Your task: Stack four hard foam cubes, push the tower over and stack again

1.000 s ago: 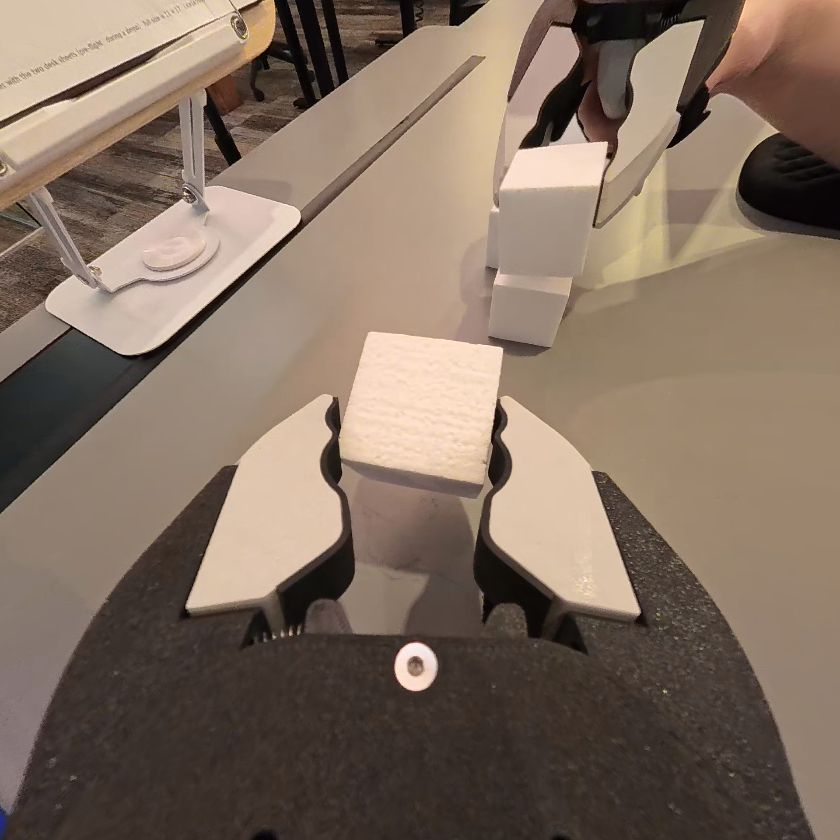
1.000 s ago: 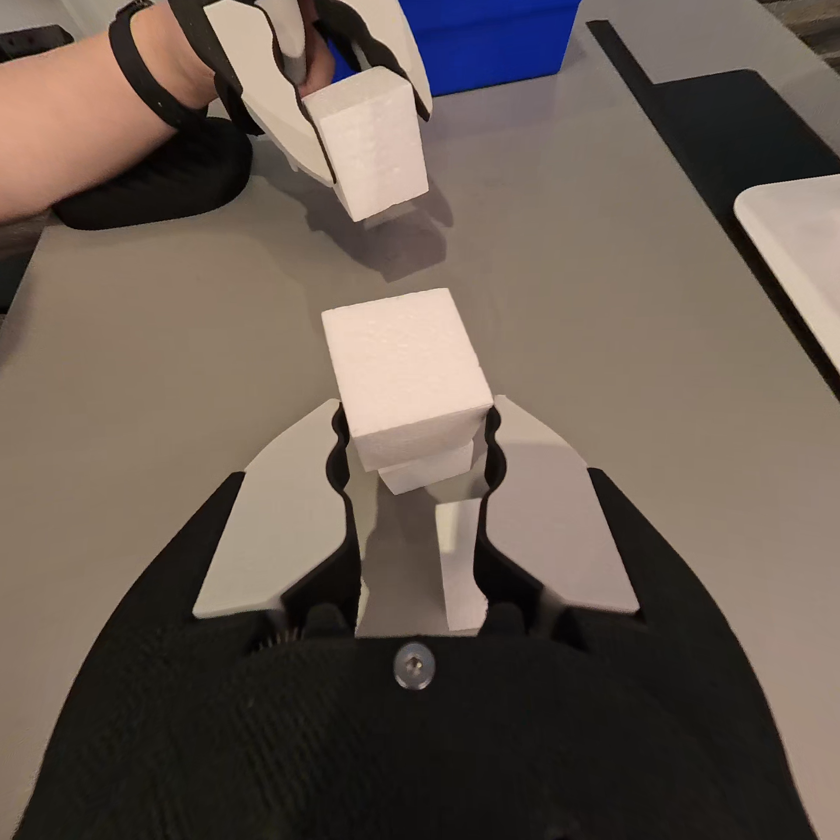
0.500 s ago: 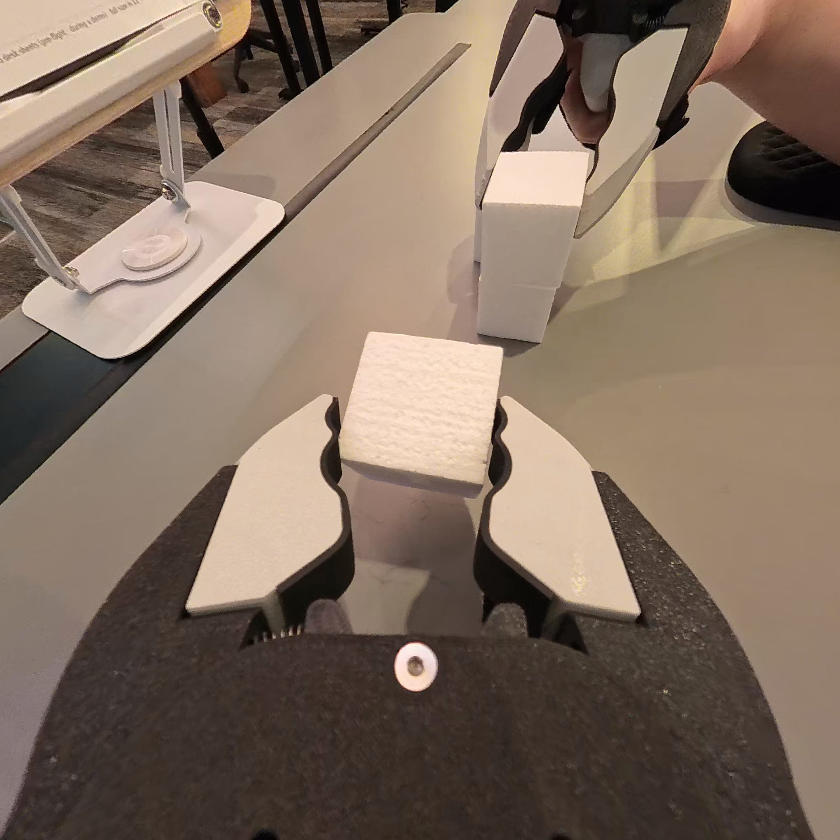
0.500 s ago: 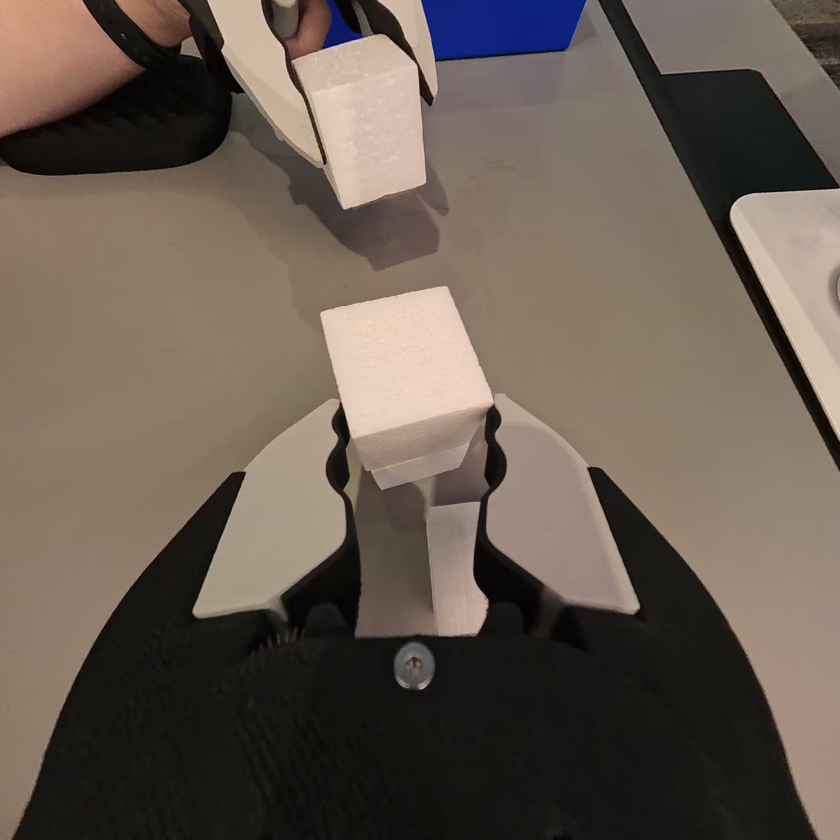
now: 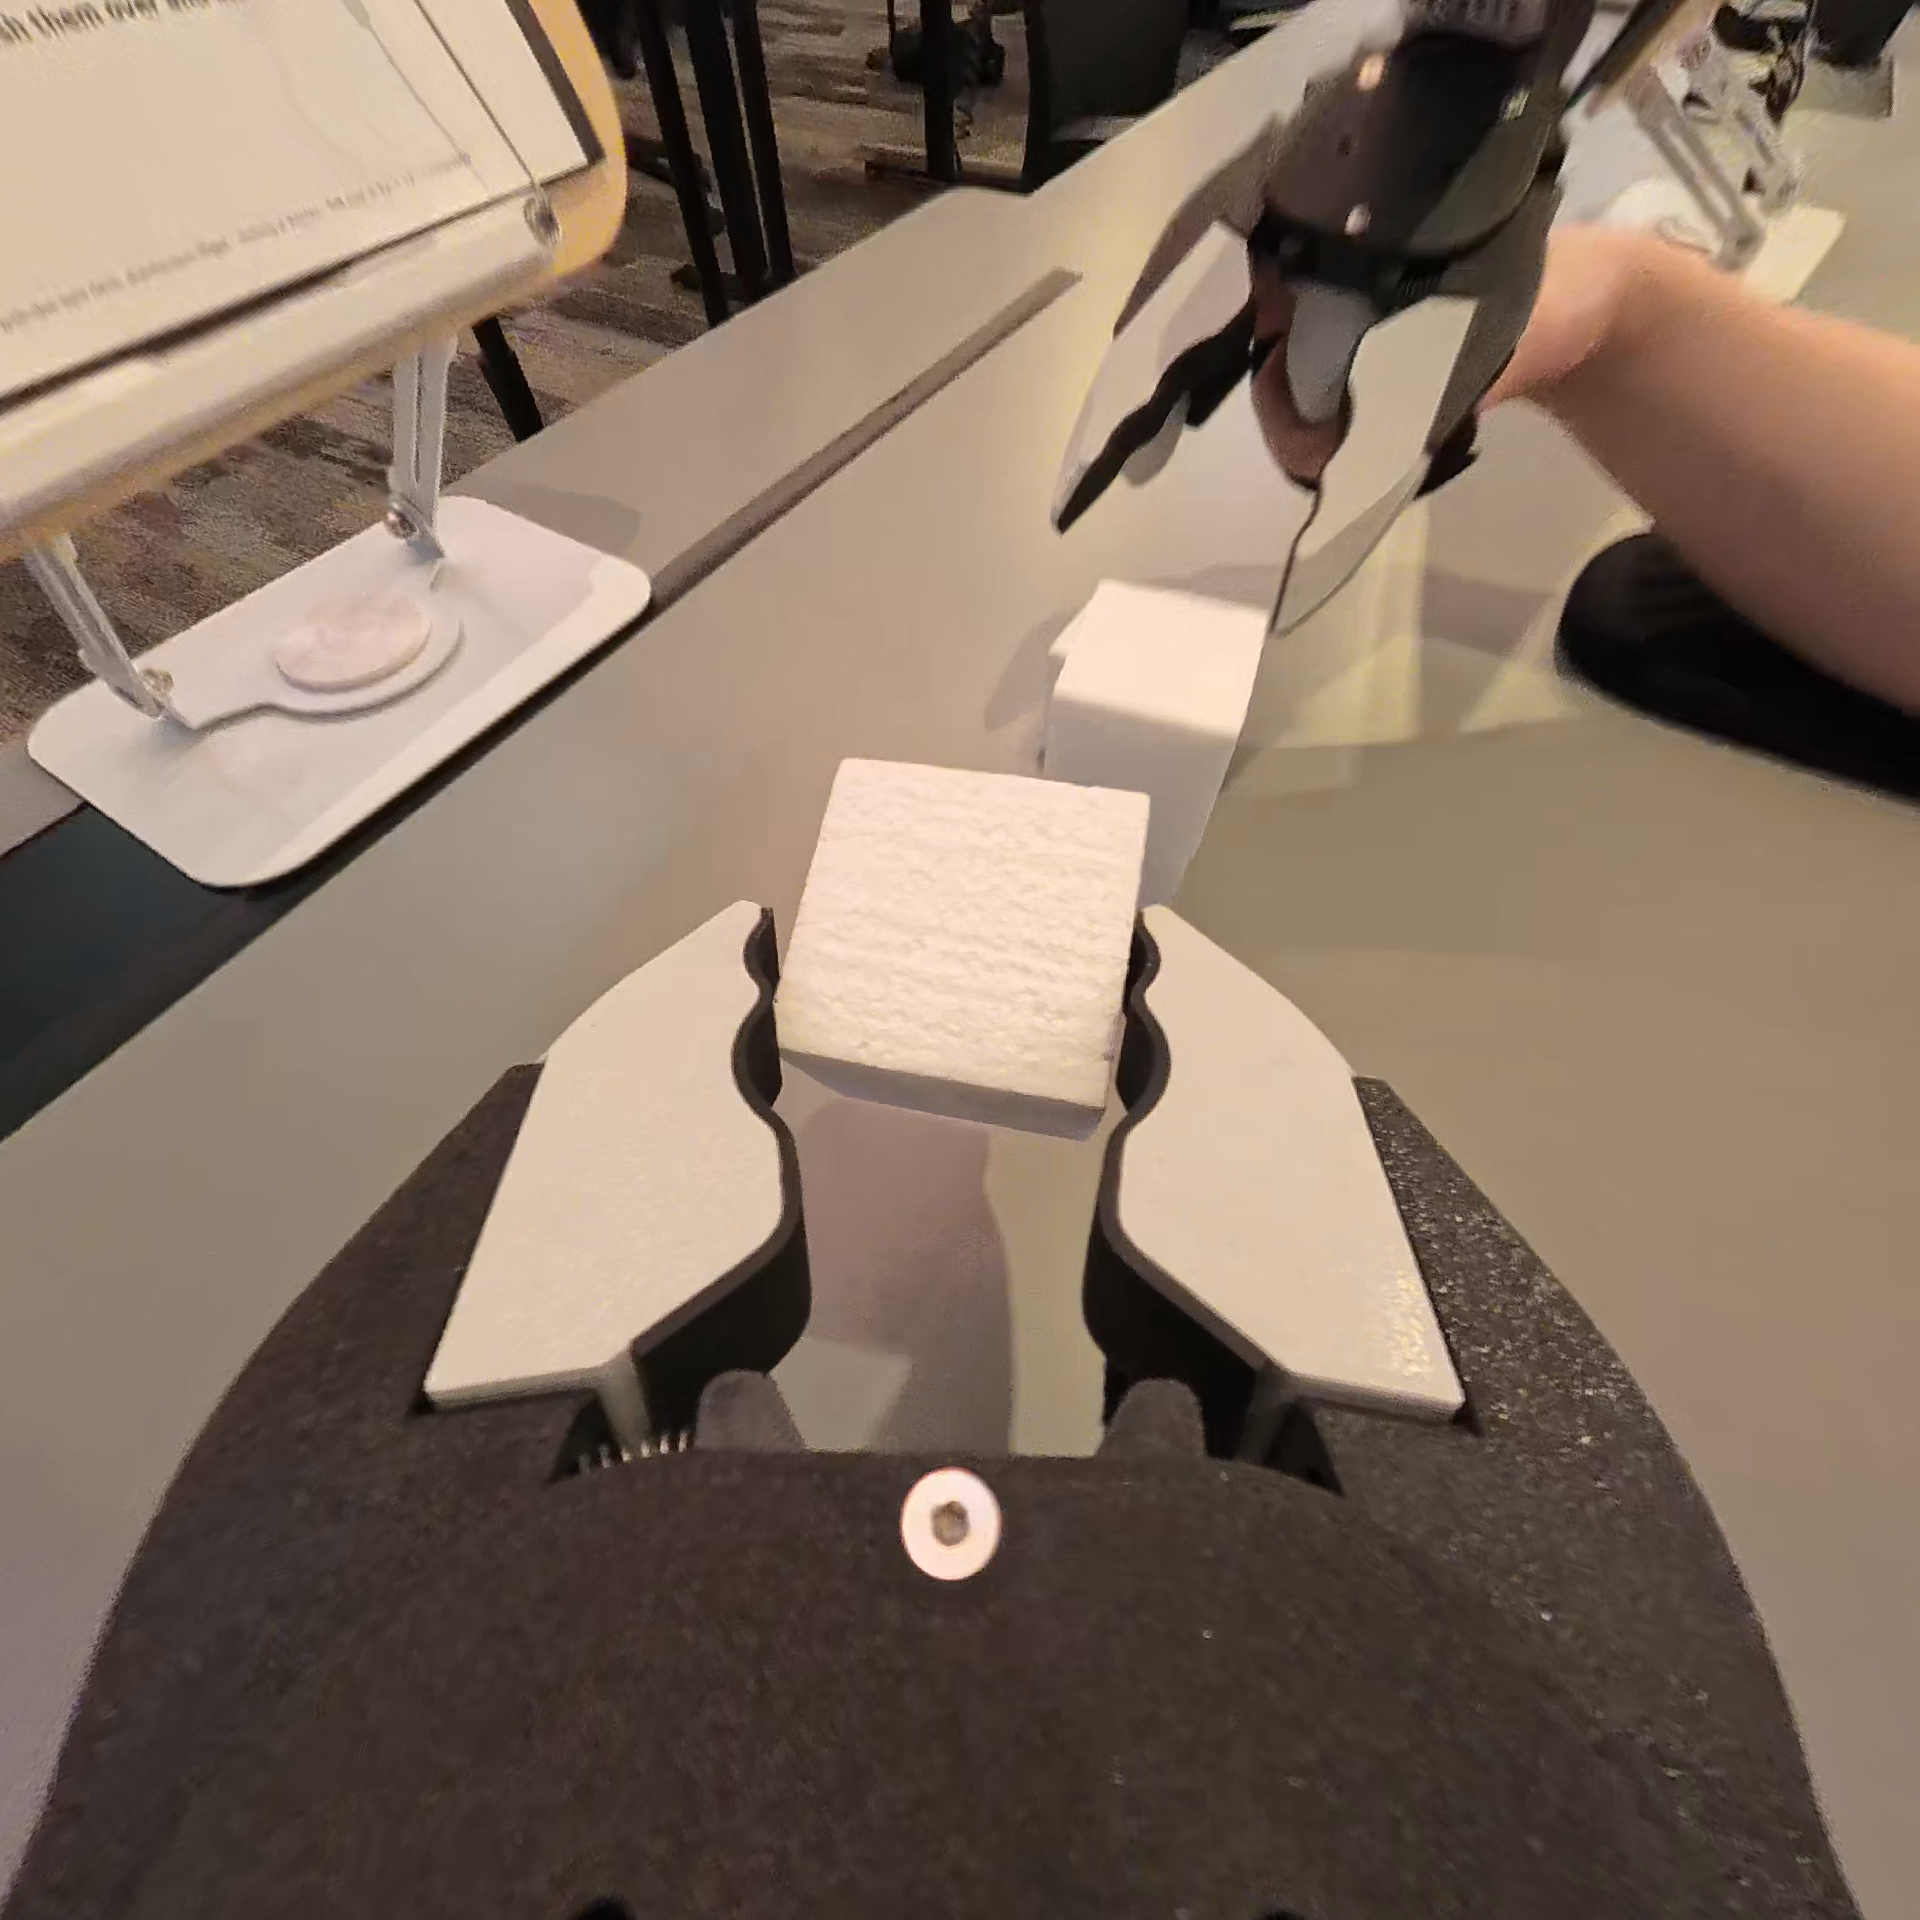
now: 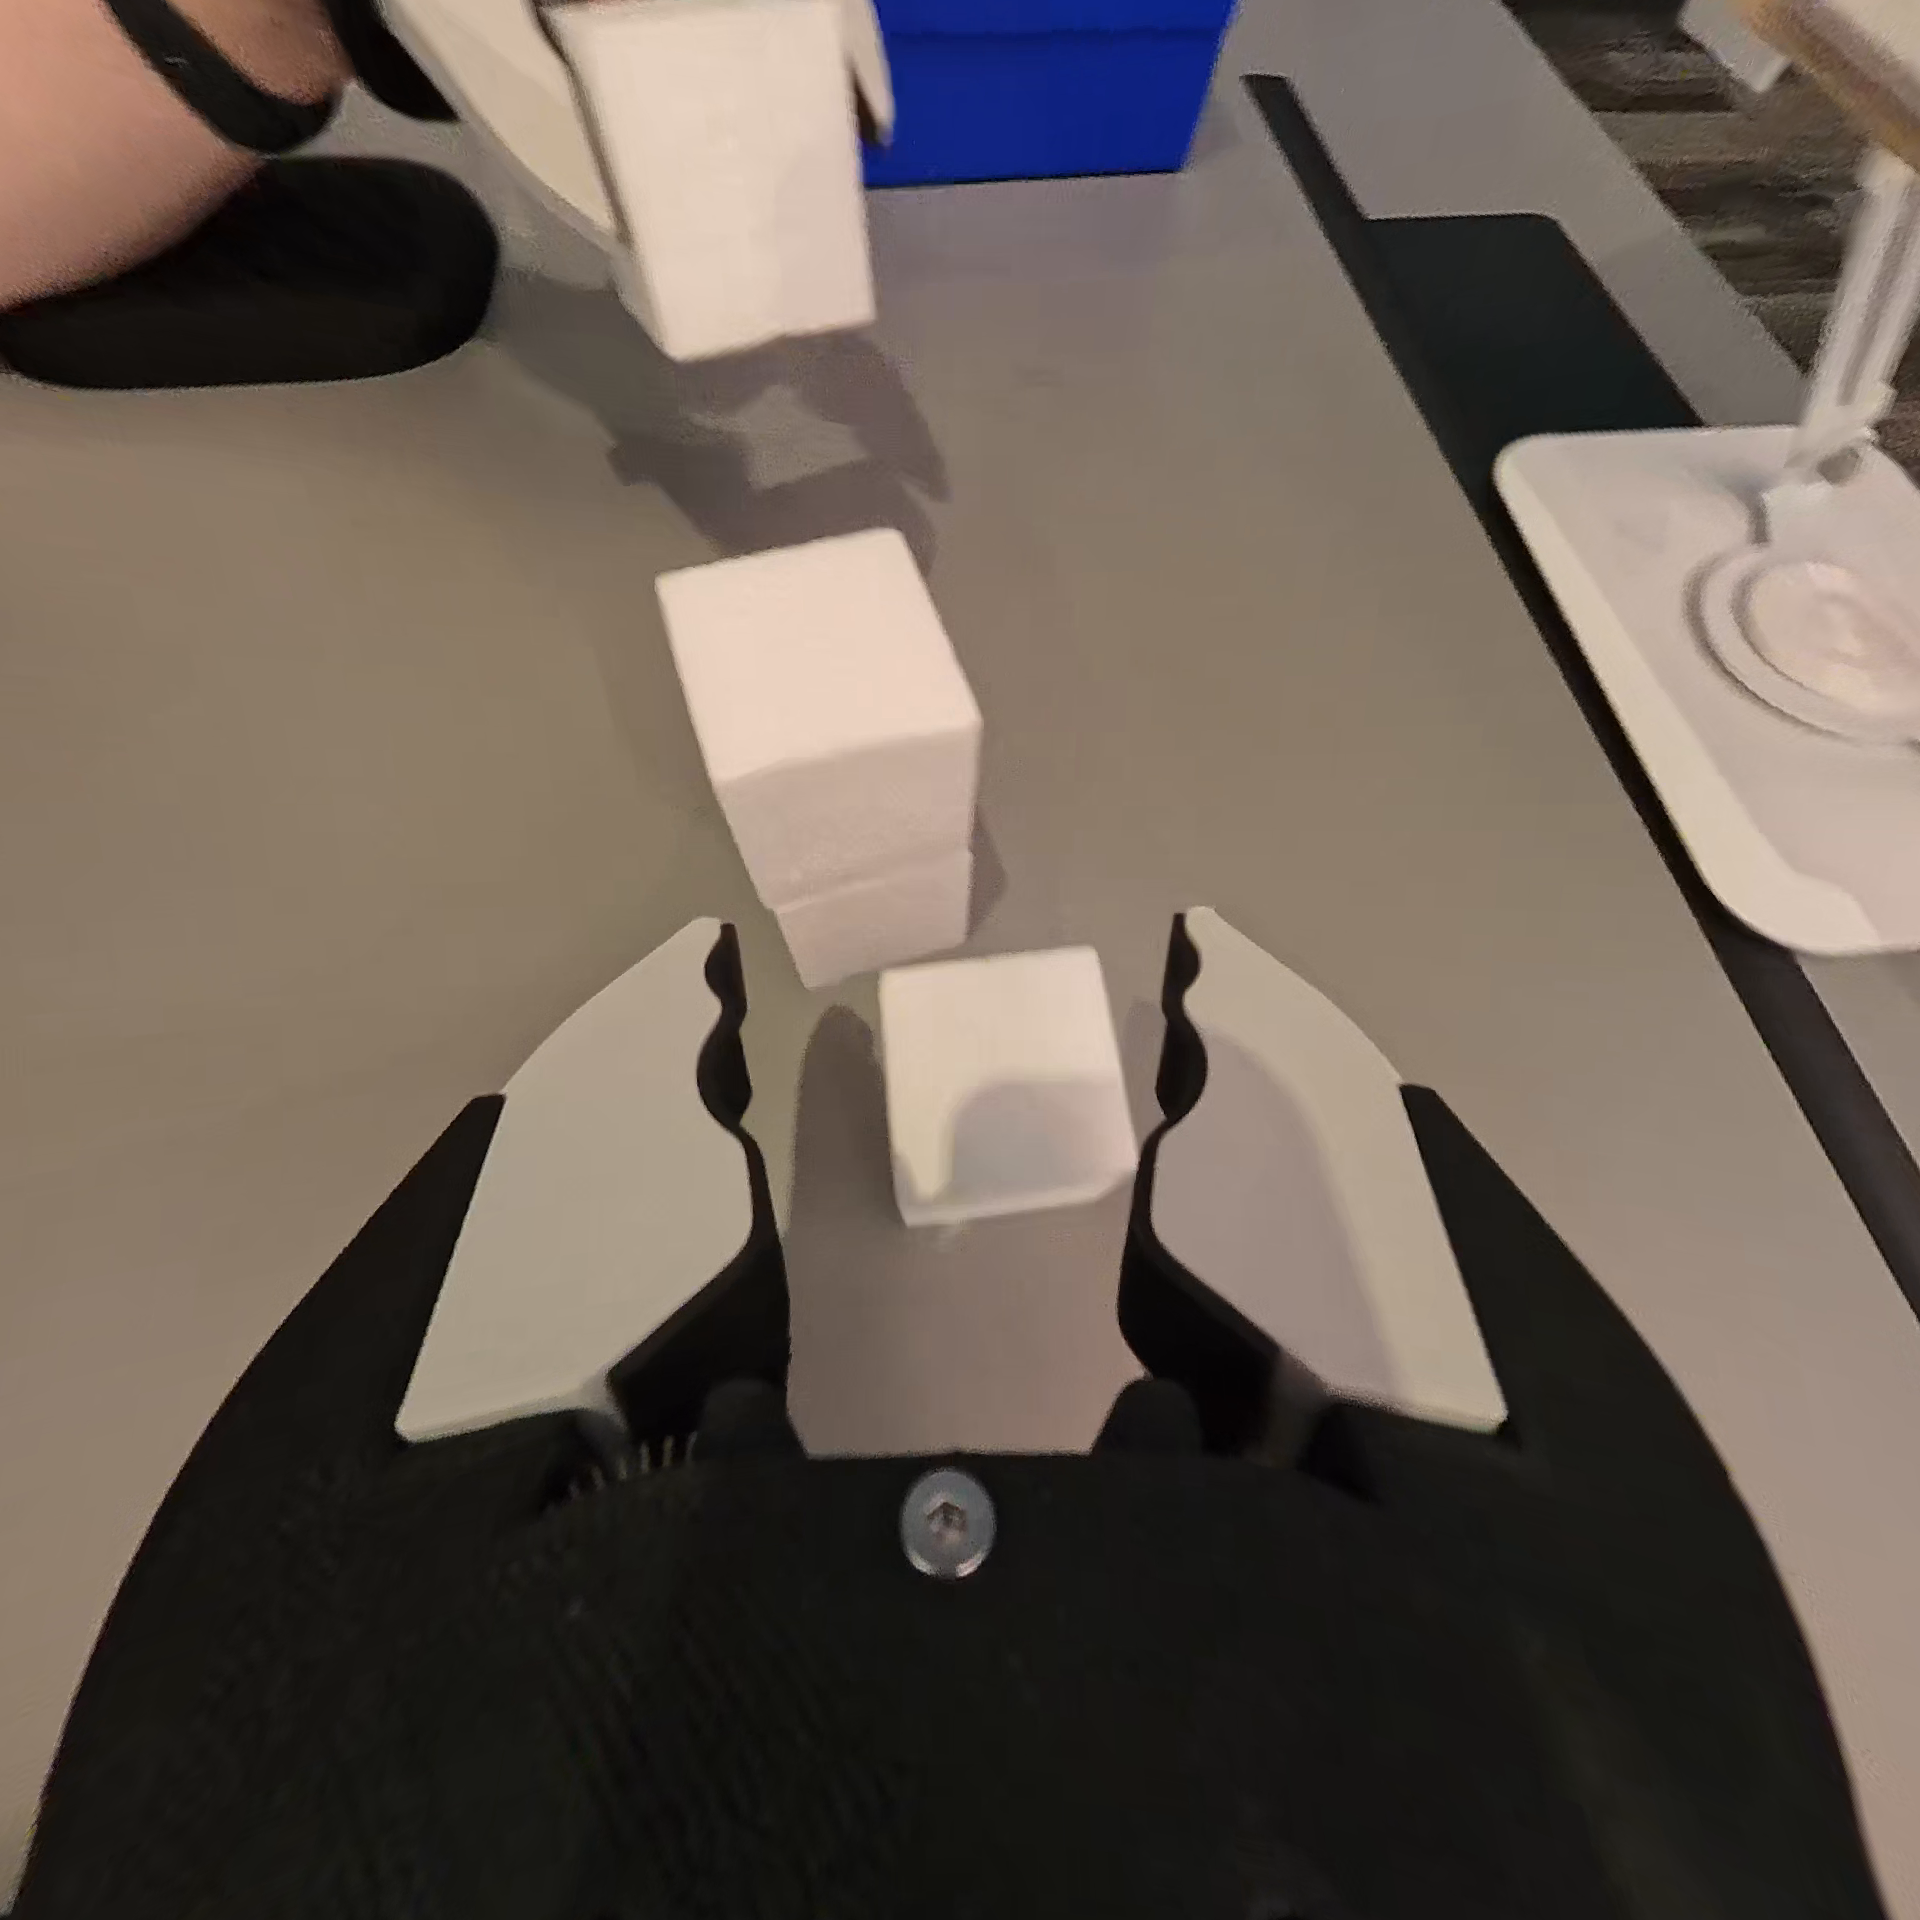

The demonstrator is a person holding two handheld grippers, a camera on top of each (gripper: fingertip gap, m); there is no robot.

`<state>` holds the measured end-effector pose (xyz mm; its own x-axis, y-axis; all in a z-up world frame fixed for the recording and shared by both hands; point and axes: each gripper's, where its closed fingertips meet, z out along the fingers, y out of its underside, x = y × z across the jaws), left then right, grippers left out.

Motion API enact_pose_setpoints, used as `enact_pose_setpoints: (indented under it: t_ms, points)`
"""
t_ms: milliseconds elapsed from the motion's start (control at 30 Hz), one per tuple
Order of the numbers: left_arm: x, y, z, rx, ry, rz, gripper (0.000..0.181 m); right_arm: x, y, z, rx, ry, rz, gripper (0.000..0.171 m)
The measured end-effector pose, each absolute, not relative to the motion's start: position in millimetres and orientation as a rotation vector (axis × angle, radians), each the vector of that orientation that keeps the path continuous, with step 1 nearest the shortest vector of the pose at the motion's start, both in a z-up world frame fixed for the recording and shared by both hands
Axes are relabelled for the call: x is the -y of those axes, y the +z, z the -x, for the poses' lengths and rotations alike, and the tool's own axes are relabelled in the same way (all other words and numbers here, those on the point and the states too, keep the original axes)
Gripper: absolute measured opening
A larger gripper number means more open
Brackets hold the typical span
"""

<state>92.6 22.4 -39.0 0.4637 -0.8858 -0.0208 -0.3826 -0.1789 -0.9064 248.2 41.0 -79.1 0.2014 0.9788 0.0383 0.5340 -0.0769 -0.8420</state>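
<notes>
Right wrist view: right tool (image 6: pixel 951 1023) is spread wide, empty, a loose block (image 6: pixel 1003 1081) between its tips. Two stacked blocks (image 6: pixel 831 748) sit at 11 o'clock. Left tool (image 5: pixel 951 982) pinches a block (image 5: pixel 961 961)

Office or lab; long grey desks (image 5: pixel 1455 1039), document stand (image 5: pixel 343 665), chair legs (image 5: pixel 727 156)

Four white foam cubes (image 6: pixel 821 727): two stacked

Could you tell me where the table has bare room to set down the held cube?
Bare grey table lies left of the two-cube stack, and right of it up to the dark strip. It is crowded around the lone cube between the right gripper's fingers.
</notes>
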Motion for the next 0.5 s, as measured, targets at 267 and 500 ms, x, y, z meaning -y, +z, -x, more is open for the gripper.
enact_pose_setpoints:
  t_ms: [267,500]
  points:
    - [-15,-14,-181,-1.232,-0.661,1.799,0.063,-56,-110,-290,1.27,0.854,1.821,0.083]
    - [-22,-27,-206,-1.346,-0.532,1.823,0.063,-51,-128,-278,1.345,0.839,1.864,0.086]
